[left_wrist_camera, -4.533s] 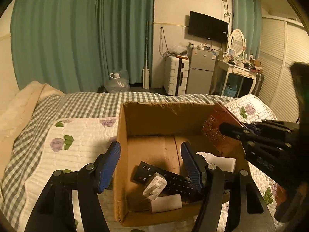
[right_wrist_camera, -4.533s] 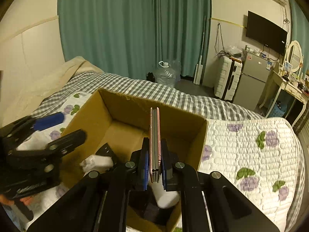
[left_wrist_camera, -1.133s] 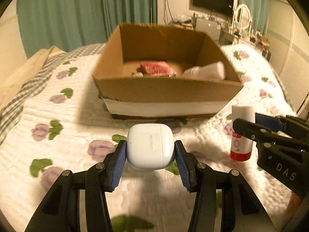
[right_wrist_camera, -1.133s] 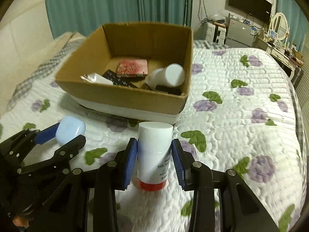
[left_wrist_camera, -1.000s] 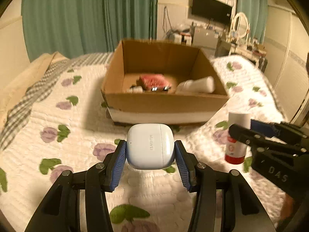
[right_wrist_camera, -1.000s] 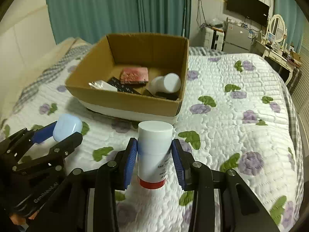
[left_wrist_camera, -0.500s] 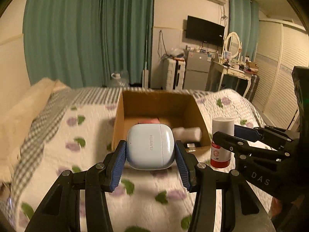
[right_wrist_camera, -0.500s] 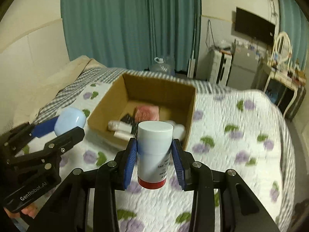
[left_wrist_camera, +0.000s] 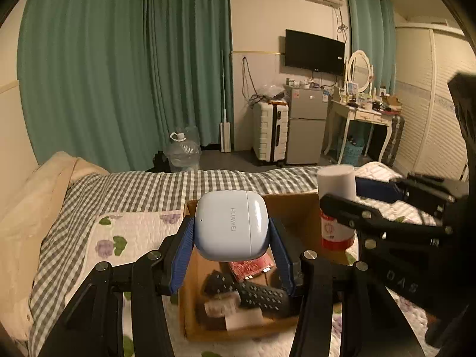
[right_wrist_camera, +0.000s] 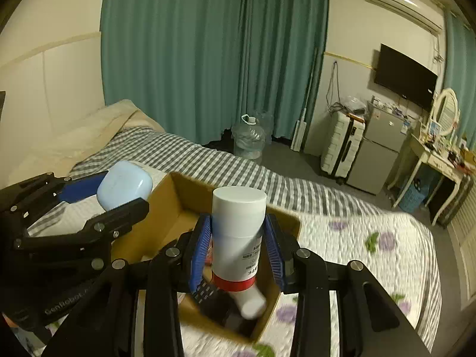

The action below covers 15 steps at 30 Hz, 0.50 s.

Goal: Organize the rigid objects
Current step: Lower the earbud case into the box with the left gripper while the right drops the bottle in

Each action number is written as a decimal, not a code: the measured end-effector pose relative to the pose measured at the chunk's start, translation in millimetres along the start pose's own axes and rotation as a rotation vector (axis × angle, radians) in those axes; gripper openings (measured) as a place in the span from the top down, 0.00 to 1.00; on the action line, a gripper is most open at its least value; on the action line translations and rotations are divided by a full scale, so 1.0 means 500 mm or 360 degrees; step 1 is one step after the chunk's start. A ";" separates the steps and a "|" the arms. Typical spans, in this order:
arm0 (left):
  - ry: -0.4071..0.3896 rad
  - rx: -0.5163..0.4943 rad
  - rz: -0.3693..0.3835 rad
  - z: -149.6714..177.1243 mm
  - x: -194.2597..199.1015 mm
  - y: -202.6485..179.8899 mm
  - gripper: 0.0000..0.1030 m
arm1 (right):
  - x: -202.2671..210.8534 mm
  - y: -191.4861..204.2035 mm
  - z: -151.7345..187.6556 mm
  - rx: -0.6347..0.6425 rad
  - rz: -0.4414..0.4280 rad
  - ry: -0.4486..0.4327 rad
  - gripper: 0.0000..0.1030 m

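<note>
Left gripper (left_wrist_camera: 232,245) clamped on earbud case (left_wrist_camera: 230,229), right gripper (right_wrist_camera: 238,251) on white bottle (right_wrist_camera: 238,232); both above cardboard box (left_wrist_camera: 190,312) on bed. Probably light, stiff, slick shells; best held across the flat sides.

Cardboard box (left_wrist_camera: 190,312) contents blurred, partly hidden by earbud case (left_wrist_camera: 231,225).

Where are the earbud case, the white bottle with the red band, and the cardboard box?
earbud case (left_wrist_camera: 230,225), left wrist view, on its front face beside the logo.
white bottle (right_wrist_camera: 238,232), right wrist view, on its body below the cap.
cardboard box (right_wrist_camera: 166,205), right wrist view, on its inner left wall.
</note>
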State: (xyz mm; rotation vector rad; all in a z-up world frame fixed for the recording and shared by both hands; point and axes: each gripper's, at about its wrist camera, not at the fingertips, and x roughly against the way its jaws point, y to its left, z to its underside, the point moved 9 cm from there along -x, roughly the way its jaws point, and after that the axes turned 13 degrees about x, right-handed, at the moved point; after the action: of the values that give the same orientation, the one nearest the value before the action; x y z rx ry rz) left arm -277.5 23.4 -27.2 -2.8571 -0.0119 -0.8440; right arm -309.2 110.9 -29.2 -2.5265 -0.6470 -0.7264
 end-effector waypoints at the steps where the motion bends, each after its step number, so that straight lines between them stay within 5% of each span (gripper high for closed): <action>1: 0.0009 -0.0001 -0.0008 0.001 -0.013 0.002 0.51 | -0.020 -0.007 -0.002 0.0005 -0.0005 0.0014 0.65; 15: 0.0194 -0.0059 -0.0089 0.099 -0.154 0.007 0.51 | -0.219 -0.032 0.114 0.0067 -0.0159 0.0201 0.65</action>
State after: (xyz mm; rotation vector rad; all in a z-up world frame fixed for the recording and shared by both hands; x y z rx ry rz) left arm -315.3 30.9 -110.2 -2.8461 -0.0622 -1.0391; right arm -379.1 119.0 -132.2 -2.4011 -0.7409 -0.8903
